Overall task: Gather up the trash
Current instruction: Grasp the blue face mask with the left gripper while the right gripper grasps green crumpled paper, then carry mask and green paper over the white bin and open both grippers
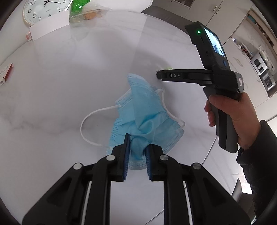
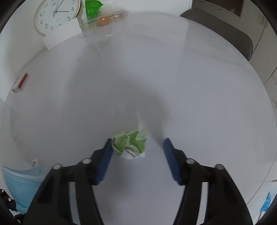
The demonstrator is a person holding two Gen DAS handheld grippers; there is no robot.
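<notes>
My left gripper [image 1: 137,143] is shut on a crumpled blue face mask [image 1: 142,110] that lies on the white round table [image 1: 69,86]; the fabric bunches between the blue pads. The mask also shows at the lower left of the right wrist view [image 2: 20,183]. My right gripper [image 2: 137,147] is open around a crumpled green and white paper wad [image 2: 129,143]; the left pad touches the wad, the right pad stands apart from it. In the left wrist view the right gripper [image 1: 158,75] is seen side-on, just beyond the mask, with a sliver of the green wad [image 1: 167,68] at its tip.
A wall clock [image 1: 45,10] leans at the table's far edge beside a clear bag with green and orange contents [image 1: 86,12]. A red and white box [image 1: 6,72] lies at the left. A dark chair [image 2: 225,32] stands behind the table; kitchen shelves [image 1: 259,60] at right.
</notes>
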